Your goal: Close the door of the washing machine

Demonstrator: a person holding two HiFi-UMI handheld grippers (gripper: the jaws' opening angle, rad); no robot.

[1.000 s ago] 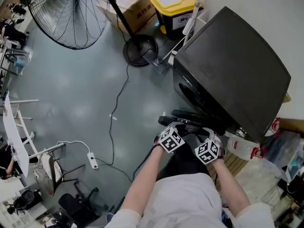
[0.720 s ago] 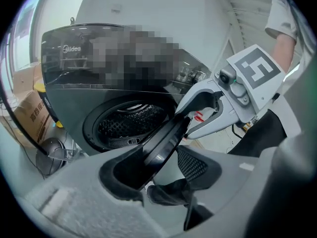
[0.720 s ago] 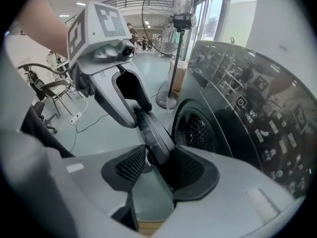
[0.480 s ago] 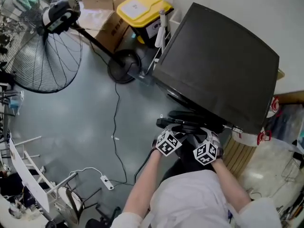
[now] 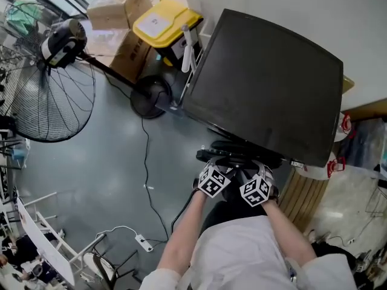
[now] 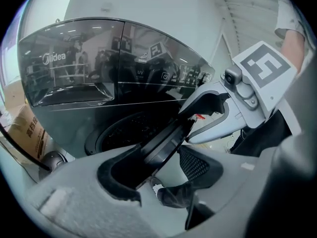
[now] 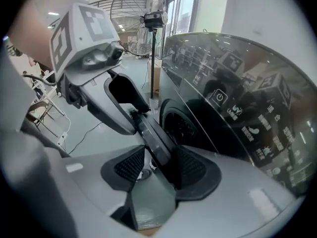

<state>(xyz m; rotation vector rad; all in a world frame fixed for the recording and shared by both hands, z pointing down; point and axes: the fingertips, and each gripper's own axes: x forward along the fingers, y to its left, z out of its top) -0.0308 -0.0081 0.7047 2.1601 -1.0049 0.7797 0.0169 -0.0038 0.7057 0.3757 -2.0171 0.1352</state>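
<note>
Since the earlier frame, the head view has swung. The fan [image 5: 45,95] now sits far left and the washing machine [image 5: 266,83] fills the middle. The two marker cubes stand closer to each other. Both sets of jaws have just been opening, each with the door rim between them.

Door [image 6: 166,140]: ajar, swung out from the machine's front, with the drum opening [image 6: 124,133] dark behind it. Not yet shut.

Left gripper [image 6: 161,175]: jaws spread, straddling the door's edge. The rim lies against one pad and the other pad stands clear of it. No pinch.

Right gripper [image 7: 161,166]: jaws spread wide, straddling the same rim further along. The door sits close to the machine-side pad, with a gap on the other side. No pinch here either.

Why held this way, as I judge it: a hinged door wants a push, not a grip. Loose jaws around the rim let the door pivot without twisting in the pads. Two contact spots along the edge keep the push even.

Risk: a jaw caught between door and front panel at the last stage.
</note>
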